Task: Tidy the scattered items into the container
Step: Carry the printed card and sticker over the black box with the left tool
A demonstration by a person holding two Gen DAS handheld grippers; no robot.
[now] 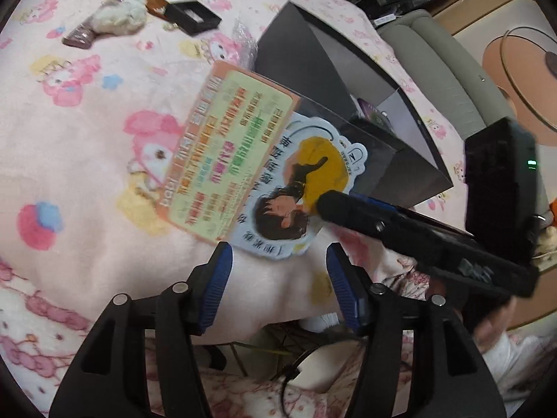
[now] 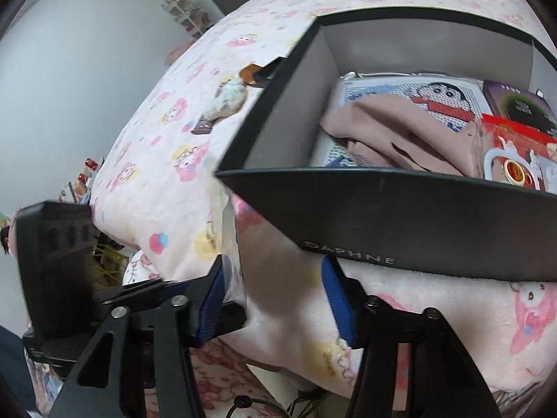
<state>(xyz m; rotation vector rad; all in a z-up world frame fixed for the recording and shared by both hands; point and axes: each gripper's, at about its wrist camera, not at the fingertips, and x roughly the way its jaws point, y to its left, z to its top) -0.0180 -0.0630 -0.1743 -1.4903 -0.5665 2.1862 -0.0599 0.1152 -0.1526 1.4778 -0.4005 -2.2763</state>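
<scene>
Left gripper (image 1: 278,261) spread, empty — card (image 1: 226,149) lies just ahead on the blanket, long axis running away toward the box (image 1: 400,174). Right gripper (image 2: 273,278) also spread, nearest the box.

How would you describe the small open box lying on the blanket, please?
On the pink cartoon blanket, look past the big dark container towards the far items. Beside the white fluffy toy lies the small black box, the only square, open, dark thing there.
</scene>
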